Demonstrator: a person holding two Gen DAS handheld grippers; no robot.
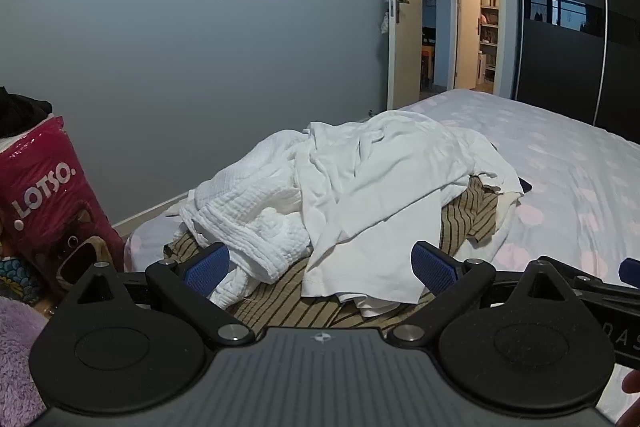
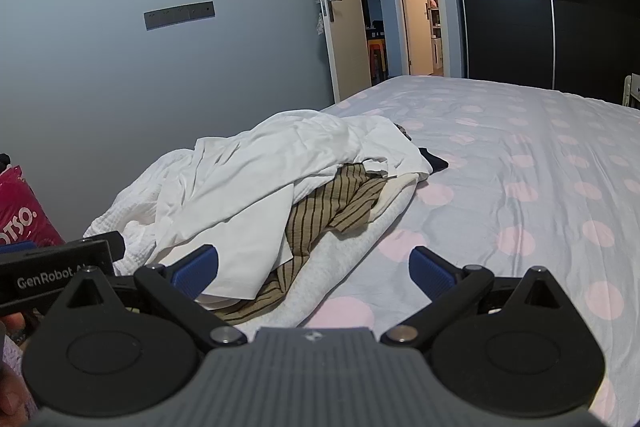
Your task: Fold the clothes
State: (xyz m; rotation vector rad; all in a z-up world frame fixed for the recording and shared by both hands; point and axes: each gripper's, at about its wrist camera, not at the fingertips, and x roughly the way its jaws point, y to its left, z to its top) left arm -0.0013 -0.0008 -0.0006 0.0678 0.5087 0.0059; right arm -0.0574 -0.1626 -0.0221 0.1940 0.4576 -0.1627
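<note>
A heap of clothes lies on the bed's left side. On top is a smooth white shirt (image 1: 376,195) (image 2: 248,183), beside a white waffle-textured garment (image 1: 244,211) (image 2: 132,203). Under them is a tan garment with dark stripes (image 1: 280,299) (image 2: 320,211), a pale grey fleecy garment (image 2: 340,259) and a dark piece (image 2: 434,161). My left gripper (image 1: 320,267) is open and empty, just in front of the heap's near edge. My right gripper (image 2: 314,269) is open and empty, over the near right edge of the heap. The left gripper's body (image 2: 60,267) shows in the right wrist view.
The bed (image 2: 520,187) has a pale sheet with pink dots, stretching bare to the right. A pink LOTSO bag (image 1: 52,203) stands left of the bed. A grey wall, an open door (image 1: 404,7) and a dark sliding wardrobe (image 1: 580,19) lie beyond.
</note>
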